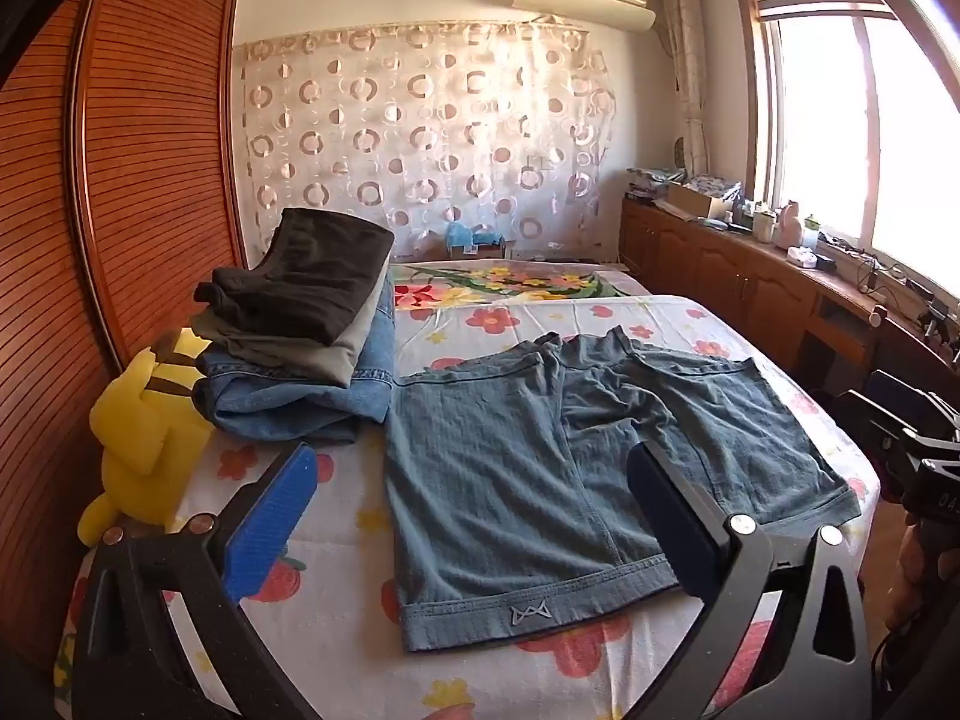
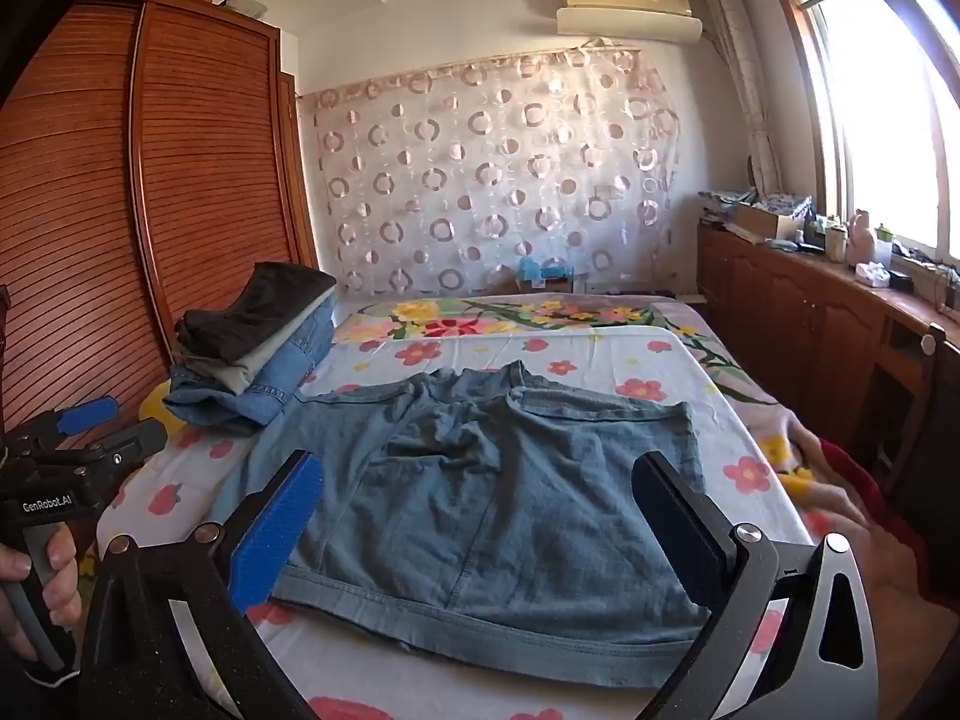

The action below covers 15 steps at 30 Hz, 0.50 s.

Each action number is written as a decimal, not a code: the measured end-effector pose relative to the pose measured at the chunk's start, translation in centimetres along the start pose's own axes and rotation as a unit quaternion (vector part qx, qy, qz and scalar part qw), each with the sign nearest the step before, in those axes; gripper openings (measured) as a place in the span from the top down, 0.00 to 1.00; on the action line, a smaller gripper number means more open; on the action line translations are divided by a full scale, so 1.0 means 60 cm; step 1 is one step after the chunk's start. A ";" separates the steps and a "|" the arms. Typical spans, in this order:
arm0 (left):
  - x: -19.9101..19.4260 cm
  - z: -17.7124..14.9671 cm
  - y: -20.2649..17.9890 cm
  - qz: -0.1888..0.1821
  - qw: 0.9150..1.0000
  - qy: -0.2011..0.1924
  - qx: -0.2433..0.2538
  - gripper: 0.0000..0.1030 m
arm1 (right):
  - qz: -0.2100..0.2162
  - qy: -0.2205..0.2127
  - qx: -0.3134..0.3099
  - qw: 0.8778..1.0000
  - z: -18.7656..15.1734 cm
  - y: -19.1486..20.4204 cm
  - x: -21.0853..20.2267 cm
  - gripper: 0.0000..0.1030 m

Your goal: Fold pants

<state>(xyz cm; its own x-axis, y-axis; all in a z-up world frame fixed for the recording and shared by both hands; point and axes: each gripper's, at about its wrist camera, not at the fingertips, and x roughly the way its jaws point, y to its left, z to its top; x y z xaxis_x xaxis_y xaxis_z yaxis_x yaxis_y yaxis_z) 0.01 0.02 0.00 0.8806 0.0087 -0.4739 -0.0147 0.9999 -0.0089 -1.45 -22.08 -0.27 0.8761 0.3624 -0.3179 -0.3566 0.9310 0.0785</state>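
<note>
While I look along the left gripper (image 1: 468, 516), its jaws stand spread wide and hold nothing: a ribbed blue pad on one finger, a dark flat pad on the other, both on black angular brackets. The pants (image 1: 576, 468), short-legged and of a crinkled blue-grey weave with a stitched hem band, lie flat and spread on the bed (image 1: 600, 312), whose sheet is white with printed red and yellow flowers. The near hem runs between my two fingers and beneath them; I cannot tell whether the dark pad touches the cloth. To the left sits a folded stack (image 1: 300, 336), dark knit on grey on denim, and beside it a yellow plush toy (image 1: 144, 438).

In the right wrist view, the right gripper (image 2: 480, 534) is likewise released, its fingers framing the pants (image 2: 498, 480) from above the near edge, the blue pad over the left corner. The fabric is rumpled at the middle. At the far left a hand (image 2: 36, 588) grips the other tool's grey handle.
</note>
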 end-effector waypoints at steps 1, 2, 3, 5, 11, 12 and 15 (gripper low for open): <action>0.000 0.000 0.000 0.000 1.000 0.000 0.000 0.00 | 0.000 -0.001 -0.001 1.000 -0.001 0.000 0.000 0.00; 0.000 0.000 0.001 0.000 1.000 0.000 0.001 0.00 | 0.001 -0.002 0.001 1.000 -0.001 0.000 -0.001 0.00; 0.001 0.001 0.001 0.002 1.000 0.000 0.002 0.00 | 0.001 -0.001 0.001 1.000 -0.001 0.000 -0.001 0.00; 0.001 0.001 0.001 0.004 1.000 -0.001 0.003 0.00 | 0.001 -0.001 0.000 1.000 -0.002 0.001 -0.001 0.00; -0.001 -0.001 0.005 0.000 1.000 -0.001 -0.002 0.00 | 0.001 -0.002 -0.001 1.000 0.003 -0.003 -0.006 0.00; -0.001 -0.001 0.006 0.000 1.000 -0.001 -0.001 0.00 | 0.000 -0.003 0.000 1.000 0.002 -0.003 -0.006 0.00; 0.000 -0.002 0.006 0.000 1.000 -0.001 -0.002 0.00 | 0.001 -0.004 0.001 1.000 0.002 -0.003 -0.005 0.00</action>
<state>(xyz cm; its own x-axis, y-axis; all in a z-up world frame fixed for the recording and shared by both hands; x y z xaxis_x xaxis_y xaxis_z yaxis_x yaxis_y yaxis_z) -0.04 0.40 -0.08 0.8818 0.0082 -0.4715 -0.0162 0.9998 -0.0130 -1.61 -22.37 -0.06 0.8780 0.3648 -0.3098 -0.3581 0.9302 0.0806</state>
